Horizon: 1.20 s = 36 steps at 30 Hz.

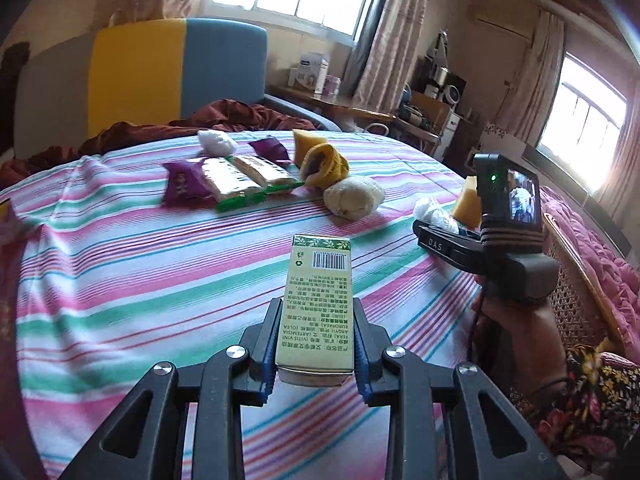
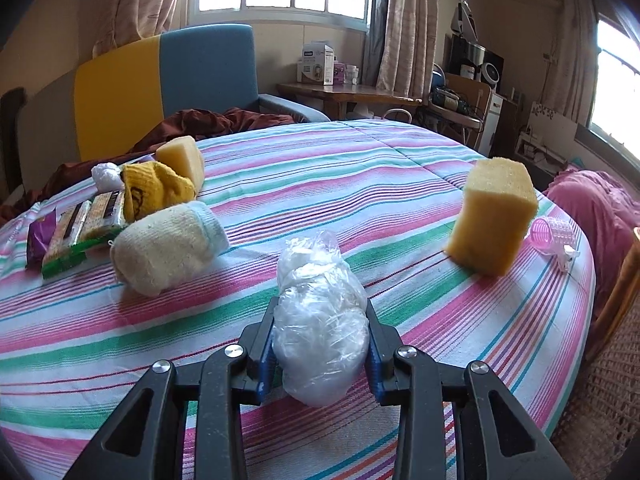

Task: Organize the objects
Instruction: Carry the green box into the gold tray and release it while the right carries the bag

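Two grippers each hold one thing over the striped bed cover. The left gripper is squeezed tight on a long green box with small print and a bar code on it. The box sticks out past the fingertips and is lifted off the cover. The right gripper is squeezed on a crumpled clear plastic bag, a soft white lump that bulges between the blue pads. In the left view the right gripper shows far off to the right, with a hand in a flowery sleeve under it.

Just past the bag, to the left, lies a rolled cream sock. Behind it sits a rolled yellow sock, touching a yellow sponge. Beside the socks is a green snack pack, with a purple packet at its left and another white plastic ball behind it. A second yellow sponge stands alone, well to the right. Near it, at the edge of the bed, lies a pink hair roller.

A blue and yellow headboard stands at the back.
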Each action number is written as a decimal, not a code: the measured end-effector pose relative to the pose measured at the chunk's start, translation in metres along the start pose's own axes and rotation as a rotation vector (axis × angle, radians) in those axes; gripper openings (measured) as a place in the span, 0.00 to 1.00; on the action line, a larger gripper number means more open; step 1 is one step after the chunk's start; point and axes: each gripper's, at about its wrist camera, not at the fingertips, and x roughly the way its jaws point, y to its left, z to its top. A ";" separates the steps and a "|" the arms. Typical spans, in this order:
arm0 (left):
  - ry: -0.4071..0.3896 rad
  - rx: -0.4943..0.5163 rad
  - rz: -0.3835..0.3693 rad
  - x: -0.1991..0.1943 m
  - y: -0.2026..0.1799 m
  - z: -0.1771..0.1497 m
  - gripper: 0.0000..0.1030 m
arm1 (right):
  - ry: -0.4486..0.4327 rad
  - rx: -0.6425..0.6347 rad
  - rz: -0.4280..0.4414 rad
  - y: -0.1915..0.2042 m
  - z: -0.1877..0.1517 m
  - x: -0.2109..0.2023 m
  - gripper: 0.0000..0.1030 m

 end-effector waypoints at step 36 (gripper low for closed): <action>0.052 -0.537 0.357 -0.115 0.235 -0.008 0.30 | -0.025 -0.058 0.127 0.022 -0.014 -0.032 0.35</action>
